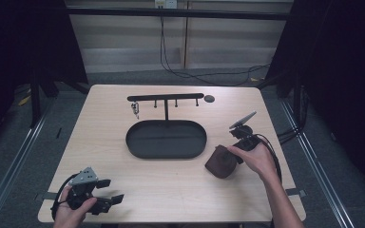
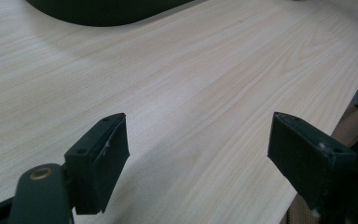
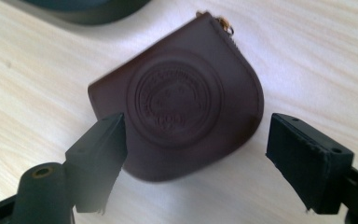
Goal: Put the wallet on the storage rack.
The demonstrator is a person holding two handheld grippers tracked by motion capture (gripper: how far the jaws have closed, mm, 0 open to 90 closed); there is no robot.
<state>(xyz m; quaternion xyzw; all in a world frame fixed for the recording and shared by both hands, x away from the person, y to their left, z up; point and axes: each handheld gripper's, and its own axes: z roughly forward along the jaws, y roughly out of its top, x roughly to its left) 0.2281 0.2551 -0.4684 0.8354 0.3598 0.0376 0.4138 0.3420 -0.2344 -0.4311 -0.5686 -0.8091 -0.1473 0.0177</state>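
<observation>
A dark brown leather coin pouch (image 1: 221,162) with a round embossed seal lies flat on the table, right of the black oval tray (image 1: 138,145). In the right gripper view the pouch (image 3: 186,98) sits between my right gripper's (image 3: 196,161) open jaws, one jaw at each side of its lower edge. In the high view the right gripper (image 1: 234,154) is at the pouch's right edge. My left gripper (image 1: 110,191) rests open near the front left corner, with bare wood between its jaws (image 2: 198,161).
The tray carries an upright post with a black hook bar (image 1: 165,97); a small key (image 1: 134,109) hangs from its left hook. A small dark disc (image 1: 209,99) lies behind the bar's right end. The table's front edge (image 1: 171,221) is close to the left gripper.
</observation>
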